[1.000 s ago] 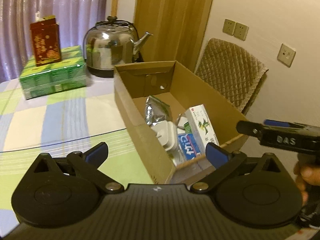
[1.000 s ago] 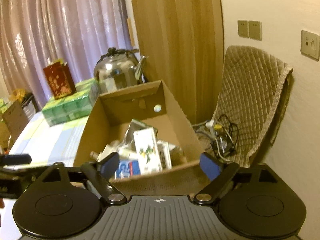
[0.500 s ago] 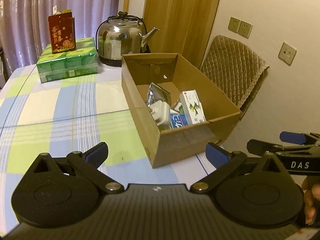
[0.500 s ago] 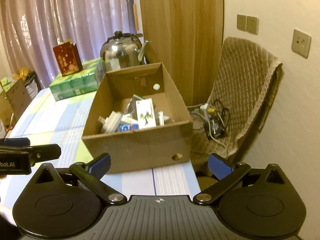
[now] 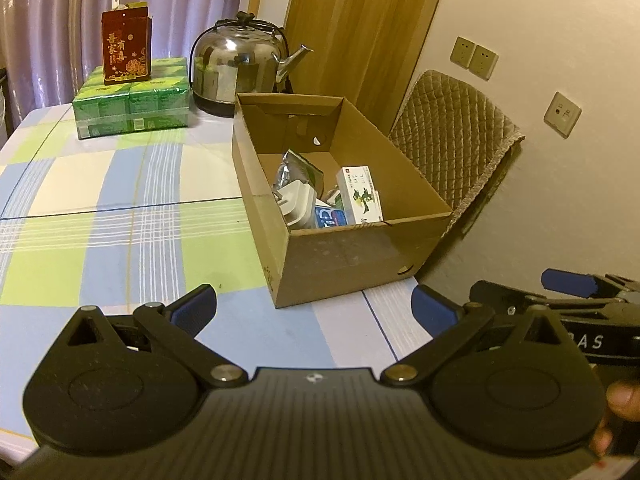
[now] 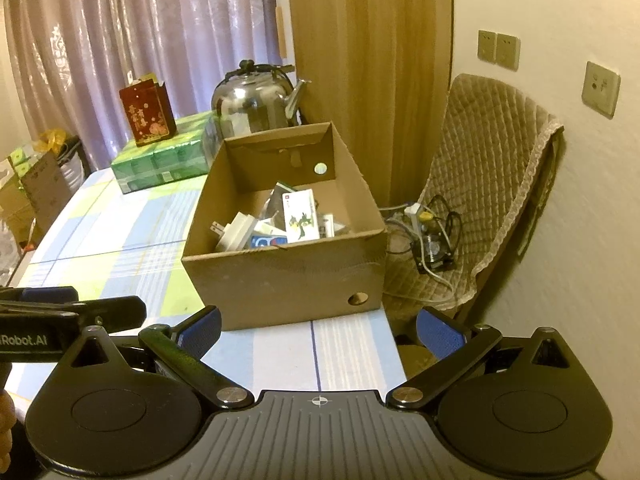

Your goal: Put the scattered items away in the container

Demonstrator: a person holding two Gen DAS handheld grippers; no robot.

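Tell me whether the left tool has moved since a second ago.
Yes. The left tool has backed away from the brown cardboard box, which now looks smaller and farther off.

The right gripper (image 5: pixel 568 286) carries the white letters "DAS", only partly visible in the left wrist view. The left gripper (image 6: pixel 80 308) reads "Robot.AI" on its side. The red box (image 5: pixel 126 52) at the table's far edge shows gold Chinese characters; print on other packages is too small to read.

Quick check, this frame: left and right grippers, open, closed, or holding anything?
Left gripper: open, holding nothing, short of the cardboard box.
Right gripper: open, holding nothing.
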